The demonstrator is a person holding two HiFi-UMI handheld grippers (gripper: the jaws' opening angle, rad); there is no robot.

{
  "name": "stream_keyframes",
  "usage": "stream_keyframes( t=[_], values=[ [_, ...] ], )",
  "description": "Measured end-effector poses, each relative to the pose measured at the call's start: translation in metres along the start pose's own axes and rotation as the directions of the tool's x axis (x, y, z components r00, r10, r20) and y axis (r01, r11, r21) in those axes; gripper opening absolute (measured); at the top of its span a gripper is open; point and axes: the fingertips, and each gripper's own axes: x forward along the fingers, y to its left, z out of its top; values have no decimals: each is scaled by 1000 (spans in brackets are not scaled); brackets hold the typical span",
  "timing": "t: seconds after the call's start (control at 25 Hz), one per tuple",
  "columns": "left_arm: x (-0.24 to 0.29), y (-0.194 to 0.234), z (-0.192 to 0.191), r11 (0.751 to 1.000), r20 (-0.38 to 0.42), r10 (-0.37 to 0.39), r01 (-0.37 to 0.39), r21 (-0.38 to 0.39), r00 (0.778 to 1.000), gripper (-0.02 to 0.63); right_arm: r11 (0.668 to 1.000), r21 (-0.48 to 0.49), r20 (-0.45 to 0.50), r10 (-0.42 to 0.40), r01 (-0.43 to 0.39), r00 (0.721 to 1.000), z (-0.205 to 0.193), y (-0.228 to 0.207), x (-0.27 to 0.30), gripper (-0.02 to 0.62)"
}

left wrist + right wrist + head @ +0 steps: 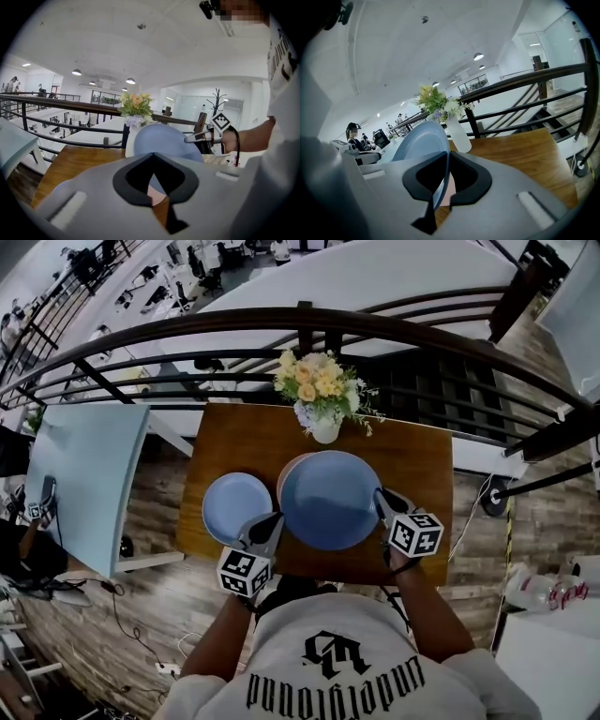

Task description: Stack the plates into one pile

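My right gripper (382,499) is shut on the right rim of a large blue plate (330,500), which is lifted and tilted over a pink plate (285,474) on the wooden table (417,457). In the right gripper view the large blue plate's (421,140) rim runs between the jaws of my right gripper (446,155). A smaller blue plate (235,507) lies flat at the left. My left gripper (273,524) sits between the two blue plates, close to the large one's left rim. Its jaws look shut with nothing in them, and the left gripper (151,155) faces the large blue plate (164,139).
A white vase of flowers (323,399) stands at the table's far edge, just behind the plates. A dark curved railing (403,334) runs behind the table, with a drop to a lower floor beyond. A light blue table (84,474) stands at the left.
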Motion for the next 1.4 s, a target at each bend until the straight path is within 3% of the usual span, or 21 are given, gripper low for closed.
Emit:
stream_keyframes(
  t=[0.6, 1.4],
  values=[
    [29, 49, -27, 998, -104, -54, 50, -46, 993, 46, 995, 50, -108, -76, 81, 991, -36, -24, 58, 21],
    [76, 94, -47, 990, -192, -127, 111, -92, 973, 46, 984, 95, -267, -122, 152, 956, -89, -46, 126, 28]
  ],
)
